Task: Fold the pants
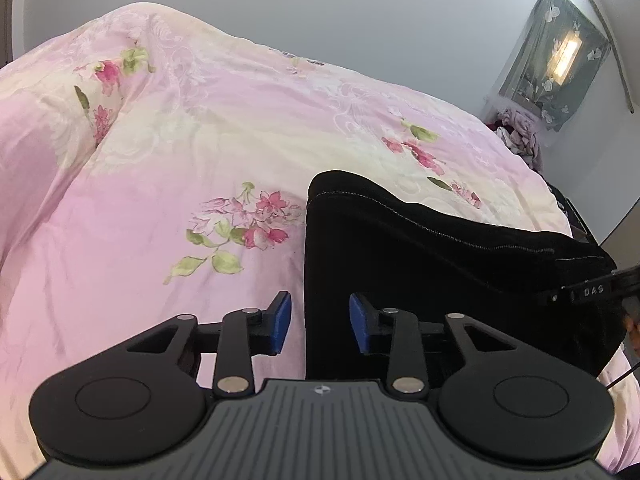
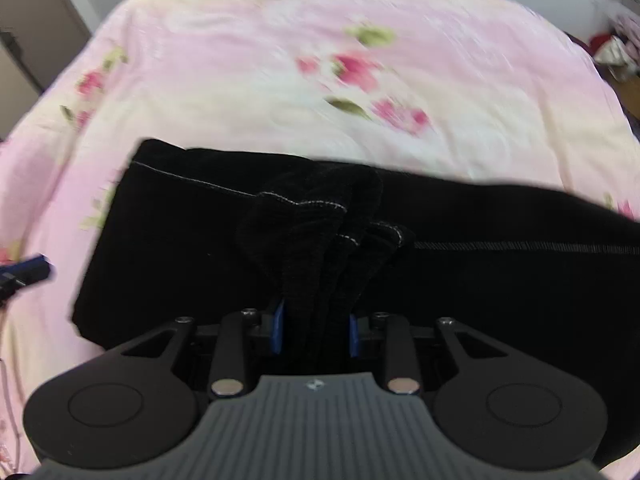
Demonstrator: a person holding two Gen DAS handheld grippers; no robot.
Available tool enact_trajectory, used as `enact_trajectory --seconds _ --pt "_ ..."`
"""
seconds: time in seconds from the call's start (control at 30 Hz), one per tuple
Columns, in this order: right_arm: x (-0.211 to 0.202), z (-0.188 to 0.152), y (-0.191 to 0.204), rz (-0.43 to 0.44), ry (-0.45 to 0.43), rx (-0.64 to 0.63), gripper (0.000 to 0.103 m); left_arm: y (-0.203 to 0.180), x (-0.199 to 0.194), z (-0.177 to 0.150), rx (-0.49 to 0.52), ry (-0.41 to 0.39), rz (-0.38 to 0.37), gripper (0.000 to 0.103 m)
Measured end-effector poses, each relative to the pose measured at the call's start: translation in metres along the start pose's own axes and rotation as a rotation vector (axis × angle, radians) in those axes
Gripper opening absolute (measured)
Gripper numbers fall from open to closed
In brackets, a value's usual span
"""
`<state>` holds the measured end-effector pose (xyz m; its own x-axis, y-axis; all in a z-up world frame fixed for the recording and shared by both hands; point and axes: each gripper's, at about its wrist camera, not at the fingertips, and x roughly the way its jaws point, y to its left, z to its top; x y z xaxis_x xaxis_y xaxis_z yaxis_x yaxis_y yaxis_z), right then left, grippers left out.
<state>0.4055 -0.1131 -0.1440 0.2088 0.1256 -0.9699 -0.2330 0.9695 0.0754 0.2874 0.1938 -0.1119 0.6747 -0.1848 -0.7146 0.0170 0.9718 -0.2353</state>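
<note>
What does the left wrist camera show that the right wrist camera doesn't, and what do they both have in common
Only the left wrist view shows the left gripper with its blue pads apart, straddling the pants' edge without pressing, and a flower picture on the wall. Only the right wrist view shows the right gripper shut on a bunched-up fold of the black pants, plus a door at the far left. Both views share the black pants lying on the pink floral bedspread.

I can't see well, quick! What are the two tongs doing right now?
Left tongs: open, the black pants edge sits between them, not pinched.
Right tongs: shut on a bunched fold of the pants.
</note>
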Motion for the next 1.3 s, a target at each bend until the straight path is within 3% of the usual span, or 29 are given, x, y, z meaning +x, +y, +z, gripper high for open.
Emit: enact_trajectory --seconds 0.1,0.17,0.27,0.4,0.43,0.57,0.63,0.73,0.8,0.97,1.1,1.17,1.3 --pt "0.021 -0.009 -0.022 0.061 0.037 0.068 0.030 -0.008 0.014 0.007 0.003 0.005 0.004 0.034" --pt "0.016 -0.008 -0.028 0.077 0.030 0.080 0.041 -0.012 0.021 0.014 0.024 0.004 0.019 0.033" --pt "-0.006 -0.001 -0.032 0.052 -0.006 0.028 0.054 -0.018 0.030 0.031 0.078 0.008 0.044 0.031" --pt "-0.033 0.013 -0.020 -0.021 -0.107 -0.068 0.054 -0.026 0.044 0.051 0.126 0.023 0.050 0.030" --pt "-0.037 0.017 -0.016 -0.014 -0.130 -0.075 0.053 -0.028 0.048 0.055 0.134 0.023 0.051 0.029" --pt "-0.027 0.031 0.004 0.047 -0.147 -0.144 0.023 -0.037 0.067 0.063 0.151 0.024 0.027 0.020" --pt "-0.005 0.038 0.008 0.030 -0.120 -0.168 0.017 -0.037 0.083 0.063 0.145 0.034 0.020 0.018" --pt "0.025 0.040 -0.003 -0.021 -0.097 -0.155 0.000 -0.027 0.114 0.058 0.076 0.081 0.040 0.018" --pt "0.039 0.041 -0.012 -0.035 -0.101 -0.140 0.000 -0.015 0.137 0.051 0.018 0.145 0.058 0.011" --pt "0.047 0.042 -0.018 -0.039 -0.092 -0.157 0.000 -0.014 0.139 0.048 0.032 0.154 0.070 0.010" --pt "0.020 0.038 -0.013 -0.014 -0.129 -0.163 0.002 -0.028 0.101 0.052 0.138 0.140 0.076 0.011" --pt "0.004 0.028 -0.010 0.016 -0.135 -0.170 0.012 -0.036 0.083 0.045 0.211 0.148 0.088 0.011" --pt "-0.016 0.001 0.003 0.034 -0.115 -0.240 0.013 -0.050 0.055 0.022 0.316 0.183 0.108 0.011"
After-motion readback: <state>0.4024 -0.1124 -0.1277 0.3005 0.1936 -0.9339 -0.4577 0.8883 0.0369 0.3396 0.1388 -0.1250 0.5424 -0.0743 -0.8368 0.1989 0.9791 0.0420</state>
